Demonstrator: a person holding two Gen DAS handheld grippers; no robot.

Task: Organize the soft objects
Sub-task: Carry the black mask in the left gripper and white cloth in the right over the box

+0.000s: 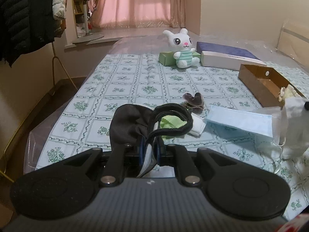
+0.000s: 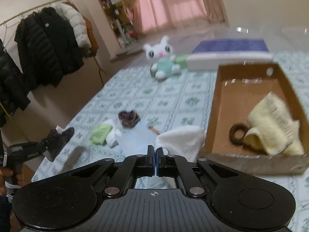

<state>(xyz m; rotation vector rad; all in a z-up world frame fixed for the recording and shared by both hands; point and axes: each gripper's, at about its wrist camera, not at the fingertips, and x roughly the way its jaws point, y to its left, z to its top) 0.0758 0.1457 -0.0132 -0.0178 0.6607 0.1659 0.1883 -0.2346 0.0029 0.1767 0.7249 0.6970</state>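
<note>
Left gripper (image 1: 148,150) is clamped on a black cloth eye mask with a strap (image 1: 146,123), held up over the flowery table (image 1: 123,81). Next come the things not yet put away — a green wiping cloth (image 2: 100,133), a fuzzy brown hair tie (image 2: 129,118), a flat blue face mask (image 1: 239,122). Right gripper (image 2: 155,151) is pressed together beside a white cloth (image 2: 181,139); whether it pinches it, I cannot tell. Open brown cardboard box (image 2: 218,104) already holds a yellow washcloth (image 2: 274,127) and a brown ring — so the job looks partly done.
</note>
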